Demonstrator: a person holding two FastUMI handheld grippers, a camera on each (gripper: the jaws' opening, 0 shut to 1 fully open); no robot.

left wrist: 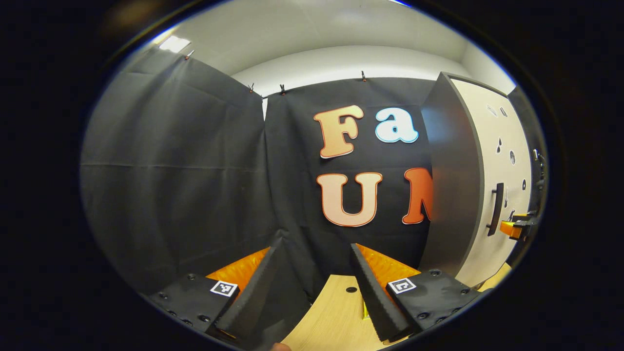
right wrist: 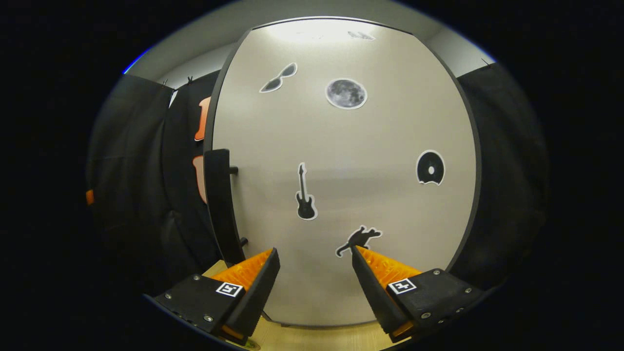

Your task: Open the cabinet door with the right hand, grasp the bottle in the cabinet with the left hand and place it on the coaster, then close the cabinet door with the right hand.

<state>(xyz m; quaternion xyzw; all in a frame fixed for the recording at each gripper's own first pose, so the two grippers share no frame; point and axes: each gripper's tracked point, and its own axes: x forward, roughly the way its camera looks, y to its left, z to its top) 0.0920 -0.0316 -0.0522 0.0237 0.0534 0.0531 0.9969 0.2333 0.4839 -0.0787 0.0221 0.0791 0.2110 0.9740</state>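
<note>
The right claw (right wrist: 314, 273) faces the cabinet door (right wrist: 341, 195) square on, its fingers spread wide with nothing between them, and the door's pale front is close ahead of the tips. The door looks shut or nearly so. Its dark bar handle (right wrist: 220, 204) stands upright up and to the left of the claw's left finger, held off the panel by two short posts near the door's left edge. That handle is the place to take hold: it reads as a rigid bar, likely smooth, so a grip across its middle with both fingers round it should pull true, while a hold near one end may slip. The door is a stiff flat panel that should swing lightly on hinges on its far side. The left claw (left wrist: 314, 287) is also spread and empty, low over the pale desk (left wrist: 336, 312), with the cabinet (left wrist: 451, 195) ahead to its right and the right claw (left wrist: 519, 226) near the handle there. The bottle is presumably behind the door; I cannot tell its place.
</note>
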